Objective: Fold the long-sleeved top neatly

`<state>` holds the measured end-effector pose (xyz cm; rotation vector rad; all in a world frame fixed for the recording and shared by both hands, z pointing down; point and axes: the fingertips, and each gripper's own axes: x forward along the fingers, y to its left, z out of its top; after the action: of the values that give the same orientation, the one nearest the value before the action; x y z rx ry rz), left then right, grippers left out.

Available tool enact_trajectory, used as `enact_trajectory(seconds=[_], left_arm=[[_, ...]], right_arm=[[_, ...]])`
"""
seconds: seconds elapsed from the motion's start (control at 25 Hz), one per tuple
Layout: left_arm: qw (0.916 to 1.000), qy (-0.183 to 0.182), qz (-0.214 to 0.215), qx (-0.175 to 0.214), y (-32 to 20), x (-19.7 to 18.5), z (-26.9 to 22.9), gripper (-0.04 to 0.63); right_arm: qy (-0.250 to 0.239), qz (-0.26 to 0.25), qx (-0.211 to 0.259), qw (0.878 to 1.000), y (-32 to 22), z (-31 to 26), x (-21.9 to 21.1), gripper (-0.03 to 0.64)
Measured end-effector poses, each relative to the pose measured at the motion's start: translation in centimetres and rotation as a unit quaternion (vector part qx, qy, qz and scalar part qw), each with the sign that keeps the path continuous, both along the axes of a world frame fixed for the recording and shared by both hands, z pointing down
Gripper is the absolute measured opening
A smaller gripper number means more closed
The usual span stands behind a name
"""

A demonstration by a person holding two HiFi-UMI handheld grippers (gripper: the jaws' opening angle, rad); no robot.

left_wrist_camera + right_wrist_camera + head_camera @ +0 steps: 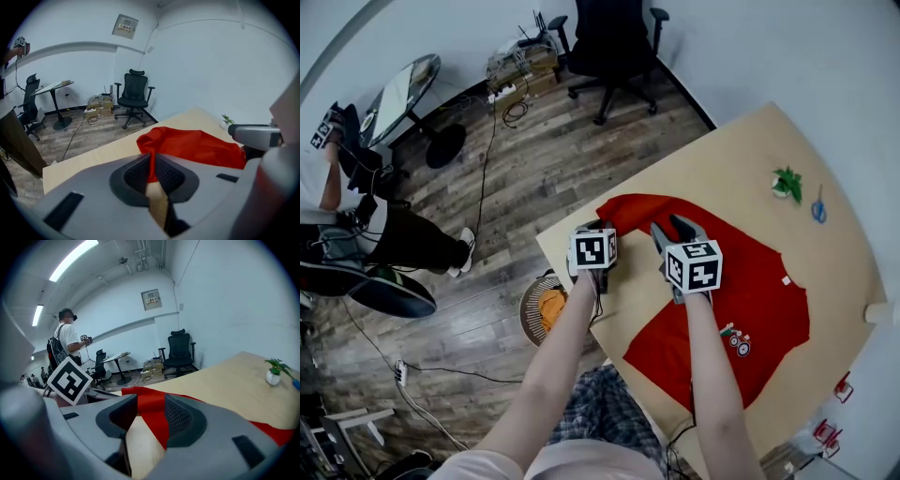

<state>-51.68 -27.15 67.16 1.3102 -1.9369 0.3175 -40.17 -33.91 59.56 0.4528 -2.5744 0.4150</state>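
Left gripper view alone shows left tool [152,165] pinching red top [197,145]; right tool [145,412] jaws stand apart.

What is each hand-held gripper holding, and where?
The left hand-held gripper pinches the top by its edge; the right hand-held gripper straddles it, open, holding nothing.

we are wearing a pale pink shirt [546,463] and blue checked trousers [598,405], carrying a grey left gripper [152,163] and right gripper [150,409] with black ribbed pads [170,176], each bearing a white cube [593,248] with black square markers.
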Motion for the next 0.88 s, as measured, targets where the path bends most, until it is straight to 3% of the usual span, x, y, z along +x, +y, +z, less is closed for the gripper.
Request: enact_trajectory(seconds=[0.28, 0.52, 0.88], left_arm=[[0.9976, -0.048, 0.026, 0.043, -0.2, 0.8, -4.2, 0.021], [0.9906, -0.078, 0.057, 0.096, -1.5, 2.8, -10.0, 0.021], [0.9783, -0.079, 0.121, 0.149, -4.3, 8.8, -15.5, 0.021]], right_arm=[[-0.001, 0.026, 0.005, 1.000, -1.0, -0.9, 2.5, 0.184], [-0.025, 0.095, -0.002, 0.995, -2.7, -2.8, 6.3, 0.184], [-0.022, 0.192, 0.018, 0.981, -4.5, -4.9, 14.7, 0.184]])
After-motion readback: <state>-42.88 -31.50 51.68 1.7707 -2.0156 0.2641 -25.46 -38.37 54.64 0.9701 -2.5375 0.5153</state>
